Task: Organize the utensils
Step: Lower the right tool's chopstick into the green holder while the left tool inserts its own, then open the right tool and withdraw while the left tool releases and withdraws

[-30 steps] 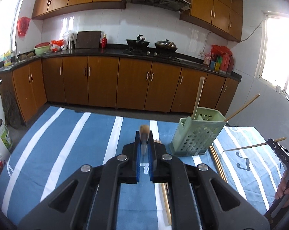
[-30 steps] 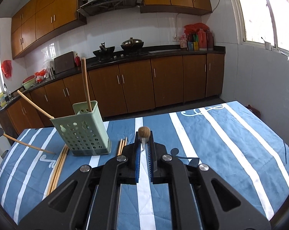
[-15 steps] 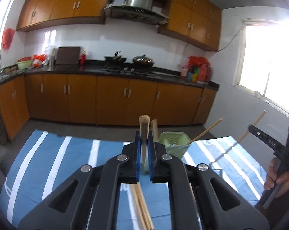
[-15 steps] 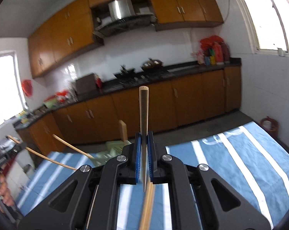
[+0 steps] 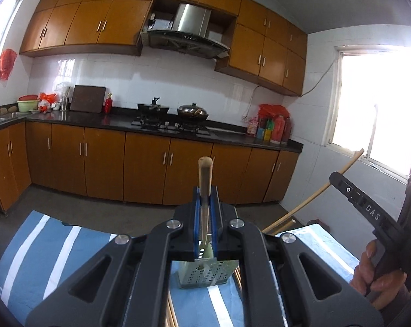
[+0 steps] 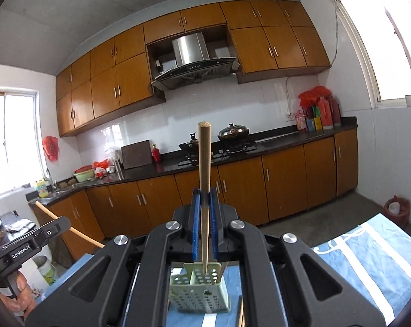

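My left gripper [image 5: 205,204] is shut on a wooden chopstick [image 5: 204,179] that stands upright, its lower tip over the pale green perforated utensil holder [image 5: 205,273] on the blue striped tablecloth. My right gripper [image 6: 204,207] is shut on another wooden chopstick [image 6: 204,163], also upright, its tip just above the holder's [image 6: 198,294] open top. The right gripper's body [image 5: 368,212] and its chopstick [image 5: 314,196] show at the right of the left wrist view. The left gripper's body [image 6: 23,245] shows at the left of the right wrist view.
More chopsticks lie on the tablecloth [image 5: 28,250] beside the holder, partly hidden by the grippers. Brown kitchen cabinets [image 5: 151,163] and a dark counter with pans stand beyond the table. A red bin [image 6: 396,209] stands on the floor at right.
Both grippers have risen and tilted up, so the chopsticks now point upright. Both have moved over the green holder, which now lies right beneath their fingers.
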Tool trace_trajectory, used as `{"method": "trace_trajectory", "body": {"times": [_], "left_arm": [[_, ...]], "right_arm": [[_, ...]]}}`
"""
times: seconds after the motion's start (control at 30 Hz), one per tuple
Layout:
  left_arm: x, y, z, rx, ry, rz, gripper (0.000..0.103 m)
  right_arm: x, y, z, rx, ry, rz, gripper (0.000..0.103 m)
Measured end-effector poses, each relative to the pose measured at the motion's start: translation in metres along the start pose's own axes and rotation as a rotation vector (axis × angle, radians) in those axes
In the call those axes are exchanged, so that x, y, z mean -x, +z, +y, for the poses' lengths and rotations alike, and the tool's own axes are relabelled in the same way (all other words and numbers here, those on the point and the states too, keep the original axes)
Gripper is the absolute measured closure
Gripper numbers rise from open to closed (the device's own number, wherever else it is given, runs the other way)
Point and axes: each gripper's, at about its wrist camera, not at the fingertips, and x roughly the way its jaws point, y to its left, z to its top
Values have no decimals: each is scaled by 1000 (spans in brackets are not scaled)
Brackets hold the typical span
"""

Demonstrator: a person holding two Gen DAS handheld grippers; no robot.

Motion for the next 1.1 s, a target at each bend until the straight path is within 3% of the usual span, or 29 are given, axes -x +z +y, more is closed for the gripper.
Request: {"method": "trace_trajectory", "body": {"times": [0.33,0.6,0.7,0.73,0.8,1.1], "left_arm": [[-53,-28,11,-4,19,115,95],[-72,-39,24,43,17,178,95],[-69,-38,26,52,24,171,95],[-66,-37,27,54,27,165,94],[-60,-34,26,55,31,150,94],[-12,-31,34,74,51,84,92]], "right_arm": [[-50,-37,1,-4,4,148,95],[-55,-45,-4,-25,-11,209,94],[-50,-42,-7,-27,-18,205,90],[-47,-40,-9,-31,-20,201,80],[-41,-35,-10,-36,-26,181,71],[9,-35,-36,-61,-82,148,71]]}}
